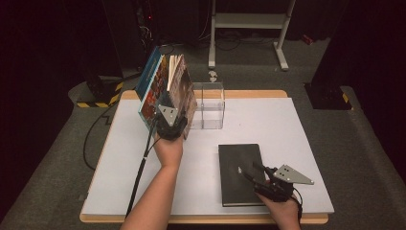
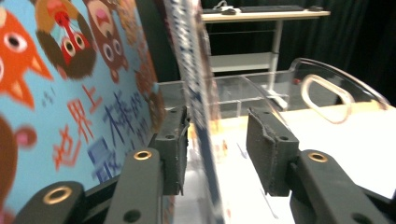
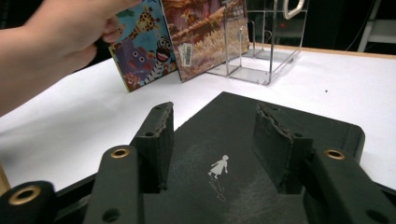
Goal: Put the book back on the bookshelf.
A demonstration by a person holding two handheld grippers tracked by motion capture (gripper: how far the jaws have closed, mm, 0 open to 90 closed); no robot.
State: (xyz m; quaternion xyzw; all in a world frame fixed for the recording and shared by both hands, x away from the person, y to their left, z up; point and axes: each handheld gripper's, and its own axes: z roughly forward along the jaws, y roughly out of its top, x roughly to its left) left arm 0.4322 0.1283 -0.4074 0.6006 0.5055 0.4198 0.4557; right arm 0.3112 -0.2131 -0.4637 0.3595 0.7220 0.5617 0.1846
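Observation:
Several picture books lean together against a clear acrylic holder (image 1: 210, 108) at the back of the table. The outer one is a blue cartoon-animal book (image 1: 149, 81) (image 2: 70, 93), and beside it stands a brown-cover book (image 1: 182, 91) (image 3: 205, 32). My left gripper (image 1: 168, 125) (image 2: 217, 149) is at their lower edge, open. A thin book's edge (image 2: 194, 70) stands between the jaws by the left pad, well apart from the right pad. A black book (image 1: 242, 172) (image 3: 327, 126) lies flat at the front right. My right gripper (image 1: 248, 168) (image 3: 215, 135) hovers open over it, pads off the cover.
The white table top (image 1: 297, 124) has bare room at the right and front left. The left gripper's cable (image 1: 139, 177) trails off the front edge. A white desk frame (image 1: 249, 21) and black floor stands with striped bases (image 1: 98, 98) stand beyond the table.

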